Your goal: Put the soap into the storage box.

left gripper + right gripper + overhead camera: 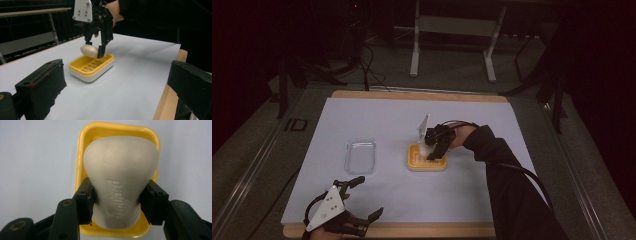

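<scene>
Between the two black pads of the right gripper (117, 202) sits a pale bar of soap (120, 182), pinched across its narrower end, with the broad end pointing away from the hand. In the left gripper view the soap (89, 50) hangs just above the slotted floor of the yellow soap dish (91, 67), tilted, its lower end close to the dish's ribs; whether it already touches them I cannot tell. The dish stands on the pale blue mat (377, 115) a little right of the table's middle, nearer the front edge than the back.

My reading is that the placing step is in hand: the soap is being brought down into the dish (82, 152). The next move would call for a short, level descent until the bar rests on the ribs, then a gentle spreading of the jaws so the bar does not slide or tip over the rim, and a straight lift clear. The bar nearly fills the tray's width, so it needs to be centred before release.

Farther out, a clear plastic lid (360, 156) lies flat on the mat to the left of the dish, well apart from it and out of the path. The left gripper (359, 200) rests at the front left corner of the table with its jaws spread and nothing between them. Nothing stands between soap and dish; beyond the table's back edge a metal frame (452, 30) stands on the floor.
</scene>
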Available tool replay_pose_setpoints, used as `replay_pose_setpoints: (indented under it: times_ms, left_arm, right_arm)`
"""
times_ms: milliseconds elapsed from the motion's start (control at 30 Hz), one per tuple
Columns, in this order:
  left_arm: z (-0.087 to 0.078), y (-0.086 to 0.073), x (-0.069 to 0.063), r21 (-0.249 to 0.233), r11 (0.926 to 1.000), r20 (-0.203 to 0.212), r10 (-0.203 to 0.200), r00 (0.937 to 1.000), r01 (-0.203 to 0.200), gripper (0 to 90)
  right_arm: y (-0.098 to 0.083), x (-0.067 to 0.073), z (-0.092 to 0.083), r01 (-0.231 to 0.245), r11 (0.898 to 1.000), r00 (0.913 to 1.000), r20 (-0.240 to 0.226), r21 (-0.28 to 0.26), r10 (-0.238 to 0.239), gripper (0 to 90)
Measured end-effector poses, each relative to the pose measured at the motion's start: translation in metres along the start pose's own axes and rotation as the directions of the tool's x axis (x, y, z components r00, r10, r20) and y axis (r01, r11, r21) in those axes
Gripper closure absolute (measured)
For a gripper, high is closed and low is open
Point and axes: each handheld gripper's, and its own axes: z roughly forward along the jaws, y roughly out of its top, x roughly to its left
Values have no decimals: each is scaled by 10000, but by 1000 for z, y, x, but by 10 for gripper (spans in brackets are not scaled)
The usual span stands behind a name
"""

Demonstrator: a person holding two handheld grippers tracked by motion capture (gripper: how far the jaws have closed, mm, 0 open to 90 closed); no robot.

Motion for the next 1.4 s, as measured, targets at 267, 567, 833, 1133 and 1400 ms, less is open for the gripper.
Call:
replay_pose_setpoints:
  times_ms: [267, 567, 833, 1133, 1400]
  left_arm:
    - [1, 0, 0, 19, 10000, 29, 4, 10000, -4, 15]
    - [1, 0, -1, 33, 10000, 55, 19, 10000, -19, 15]
    - [1, 0, -1, 71, 10000, 70, 47, 10000, -47, 15]
    - [1, 0, -1, 81, 9999, 57, 60, 10000, -61, 15]
    - [2, -1, -1, 165, 9998, 53, 94, 9999, -95, 15]
  right_arm:
    - [-6, -1, 15, -264, 9993, 9996, -33, 268, 265, 495]
    - [-2, -2, 27, -313, 9992, 9995, -84, 261, 315, 495]
    - [-1, -2, 35, -515, 9974, 9986, -102, 505, 521, 486]
    - [-2, -3, 23, -743, 9961, 9972, -69, 468, 747, 462]
    - [-3, -2, 8, -695, 9971, 9976, 93, 316, 693, 459]
